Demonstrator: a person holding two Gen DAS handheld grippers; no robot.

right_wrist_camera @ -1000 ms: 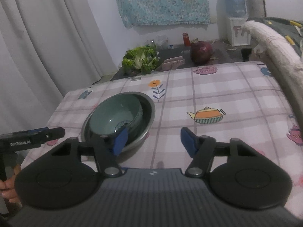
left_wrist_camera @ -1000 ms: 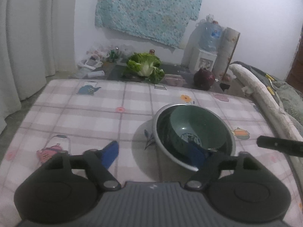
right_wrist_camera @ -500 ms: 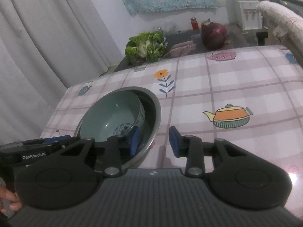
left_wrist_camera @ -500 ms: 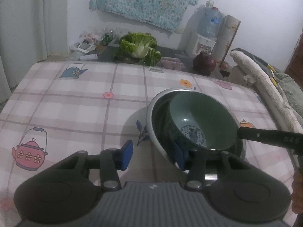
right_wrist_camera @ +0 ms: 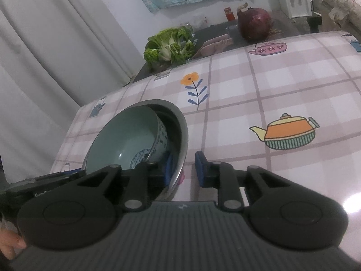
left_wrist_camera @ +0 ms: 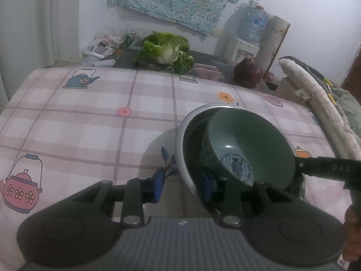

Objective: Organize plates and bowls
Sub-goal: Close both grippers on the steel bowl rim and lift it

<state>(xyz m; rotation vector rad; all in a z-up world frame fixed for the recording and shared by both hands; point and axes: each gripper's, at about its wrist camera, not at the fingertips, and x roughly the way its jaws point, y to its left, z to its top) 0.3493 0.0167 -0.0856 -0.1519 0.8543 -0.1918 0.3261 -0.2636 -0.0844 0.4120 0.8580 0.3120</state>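
A green ceramic bowl is sitting tilted inside a steel bowl on the checked tabletop. The left hand-held gripper and the right hand-held gripper are each straddling the steel rim on opposite sides, one pad inside and one outside; both have just been closing, yet a gap is showing at the outer pads, so neither is gripping yet. Risk, as judged: the thin, slick rim is offering little purchase, and an uneven lift could be tipping the nested ceramic bowl out.
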